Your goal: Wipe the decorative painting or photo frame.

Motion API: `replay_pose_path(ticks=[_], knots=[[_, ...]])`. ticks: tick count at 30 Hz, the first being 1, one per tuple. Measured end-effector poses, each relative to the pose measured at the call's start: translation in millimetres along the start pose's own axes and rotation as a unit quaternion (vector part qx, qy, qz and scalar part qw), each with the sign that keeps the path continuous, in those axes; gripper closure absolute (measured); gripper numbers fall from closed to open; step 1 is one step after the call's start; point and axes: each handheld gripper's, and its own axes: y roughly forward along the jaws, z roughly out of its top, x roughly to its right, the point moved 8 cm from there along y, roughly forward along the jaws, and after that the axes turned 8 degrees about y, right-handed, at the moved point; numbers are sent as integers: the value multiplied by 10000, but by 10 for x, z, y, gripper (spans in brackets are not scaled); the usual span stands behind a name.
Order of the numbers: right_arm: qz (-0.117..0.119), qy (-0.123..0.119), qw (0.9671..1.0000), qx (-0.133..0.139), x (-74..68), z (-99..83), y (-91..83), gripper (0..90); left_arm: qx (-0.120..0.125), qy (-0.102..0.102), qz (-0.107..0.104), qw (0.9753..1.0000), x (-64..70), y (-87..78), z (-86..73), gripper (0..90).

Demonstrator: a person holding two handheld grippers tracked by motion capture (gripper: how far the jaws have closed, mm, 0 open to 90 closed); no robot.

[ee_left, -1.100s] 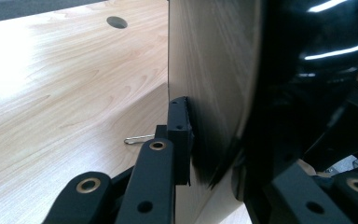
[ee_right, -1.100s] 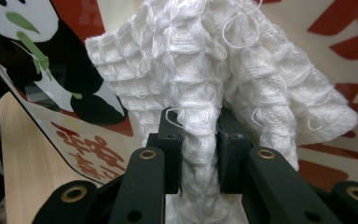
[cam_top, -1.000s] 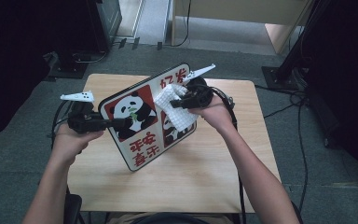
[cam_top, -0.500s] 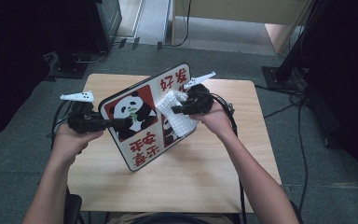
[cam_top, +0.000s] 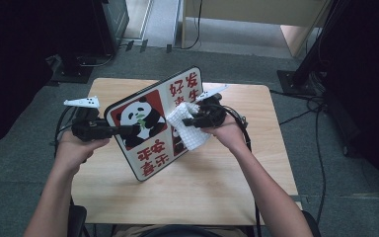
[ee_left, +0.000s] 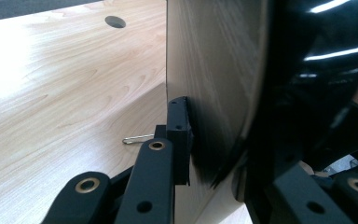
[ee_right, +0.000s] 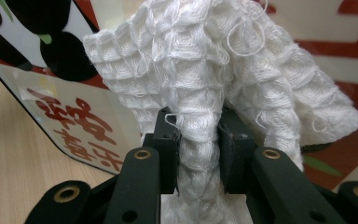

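A board [cam_top: 150, 153] printed with a panda and red characters stands tilted on its lower edge on the wooden table [cam_top: 227, 192]. My left gripper [cam_top: 131, 129] is shut on its left edge; in the left gripper view the jaws [ee_left: 214, 158] clamp the board's pale wooden back [ee_left: 205, 70] and glossy black front. My right gripper [cam_top: 192, 121] is shut on a white waffle-weave cloth [cam_top: 187, 131], which lies against the board's printed face. In the right gripper view the cloth [ee_right: 205, 70] bunches between the fingers [ee_right: 168, 140] and covers part of the board [ee_right: 74, 121].
A small metal clip [ee_left: 137, 138] lies on the table behind the board, and a round cable hole [ee_left: 115, 21] sits farther off. Black cables [cam_top: 239, 123] trail from the right gripper. Dark equipment stands [cam_top: 79, 69] line the floor beyond the table's far edge.
My right gripper has slid the cloth a little down the board's face, toward the person. The left gripper and the board have stayed in place.
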Motion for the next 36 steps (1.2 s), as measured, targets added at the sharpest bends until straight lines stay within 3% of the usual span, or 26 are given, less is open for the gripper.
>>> replay_pose_path(ticks=[10,18,36], knots=[[23,89,9999,-129,41,-171,97,716,0,0,-7,10000,0,0,-1,779],[-26,11,9999,-167,54,-316,189,724,-2,-12,-30,10000,4,1,-2,777],[1,229,9987,-459,113,-648,384,728,-8,-3,-23,10000,5,1,-1,776]])
